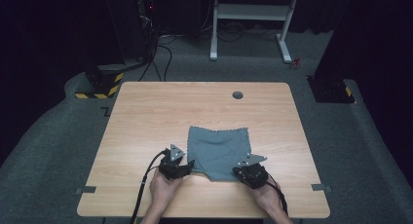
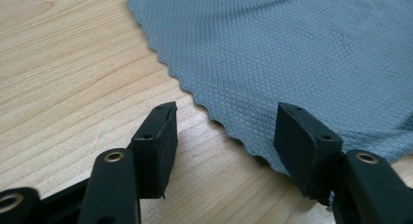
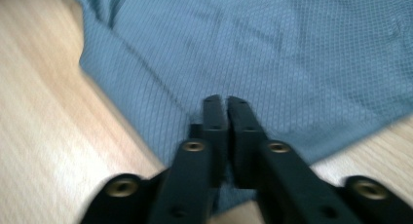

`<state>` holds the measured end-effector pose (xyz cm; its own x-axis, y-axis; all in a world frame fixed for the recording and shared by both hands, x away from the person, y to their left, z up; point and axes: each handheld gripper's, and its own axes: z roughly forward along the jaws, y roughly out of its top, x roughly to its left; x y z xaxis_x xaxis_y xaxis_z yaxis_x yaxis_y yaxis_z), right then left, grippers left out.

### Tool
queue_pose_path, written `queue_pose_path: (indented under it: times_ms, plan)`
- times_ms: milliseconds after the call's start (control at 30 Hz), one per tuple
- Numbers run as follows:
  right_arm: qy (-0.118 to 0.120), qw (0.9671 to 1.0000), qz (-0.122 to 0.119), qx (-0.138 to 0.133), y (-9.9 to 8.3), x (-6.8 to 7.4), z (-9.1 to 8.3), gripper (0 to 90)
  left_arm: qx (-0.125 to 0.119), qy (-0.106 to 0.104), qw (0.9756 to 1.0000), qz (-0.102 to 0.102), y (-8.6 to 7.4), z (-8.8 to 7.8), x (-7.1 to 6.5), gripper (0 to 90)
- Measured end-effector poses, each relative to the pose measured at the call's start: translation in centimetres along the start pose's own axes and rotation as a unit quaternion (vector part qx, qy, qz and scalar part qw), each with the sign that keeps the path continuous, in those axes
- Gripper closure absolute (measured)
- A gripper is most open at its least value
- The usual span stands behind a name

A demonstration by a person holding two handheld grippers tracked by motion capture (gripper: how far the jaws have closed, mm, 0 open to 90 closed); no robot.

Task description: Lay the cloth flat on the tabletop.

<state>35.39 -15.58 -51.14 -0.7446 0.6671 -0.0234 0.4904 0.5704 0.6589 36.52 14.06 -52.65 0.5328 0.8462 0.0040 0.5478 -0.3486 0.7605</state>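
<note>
Near edge of the light wooden table (image 1: 146, 112): both of the person's hands come in from the bottom of the high view, each holding a black two-jaw gripper.

Left gripper (image 2: 224, 136): jaws stand wide apart, nothing between the pads. One jaw is over bare wood; the other is over the scalloped edge of the grey, diamond-textured square cloth (image 2: 292, 48). Whether that jaw touches the fabric cannot be told. In the high view this gripper (image 1: 187, 165) sits just beside the cloth's near left corner.

Right gripper (image 3: 226, 112): jaws closed together, pads meeting, over the cloth's near edge (image 3: 243, 48). Whether a fold of fabric is pinched between them cannot be told; the view is blurred. High view places this gripper (image 1: 239, 171) at the cloth's near right corner.

Cloth (image 1: 219, 148): lies mostly flat on the table, in its near half, between the two grippers; near edge slightly rumpled.

Farther back: a small dark round grommet (image 1: 237, 95) near the table's far edge. Beyond it, grey carpeted floor (image 1: 58, 131) and a white metal stand (image 1: 251, 12).
</note>
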Motion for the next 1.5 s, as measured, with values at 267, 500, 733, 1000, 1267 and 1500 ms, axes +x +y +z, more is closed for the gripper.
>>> queue_pose_path:
  times_ms: [267, 500, 733, 1000, 1267, 1500]
  plan:
    - [-0.008, 0.9994, 0.017, -0.029, -1.4, -0.7, -2.2, 90.0, 0.0, 0.0, 1.0, 0.0, 0.0, 0.0, 0.0, 41.8]
    - [-0.027, 0.9986, 0.036, -0.029, -3.1, -1.7, -3.8, 90.0, 0.0, 0.0, 1.0, 0.0, 0.0, 0.0, 0.0, 41.9]
    - [-0.025, 0.9982, 0.047, -0.028, -4.7, -2.0, -4.3, 87.8, 0.0, 0.0, 1.0, 0.0, 0.0, 0.0, 0.0, 41.9]
    - [-0.021, 0.9953, 0.058, -0.074, -1.9, -2.2, -4.0, 77.0, 0.0, 0.0, 1.0, 0.0, 0.0, 0.0, 0.0, 41.8]
    - [0.004, 0.9983, 0.054, -0.023, -1.4, -1.8, -1.9, 76.2, 0.0, 0.0, 1.0, 0.0, 0.0, 0.0, 0.0, 41.8]
    - [0.015, 0.999, 0.038, -0.015, -4.0, 0.1, -3.3, 74.0, 0.001, -0.006, 1.0, 0.0, 0.0, 0.0, 0.1, 40.8]
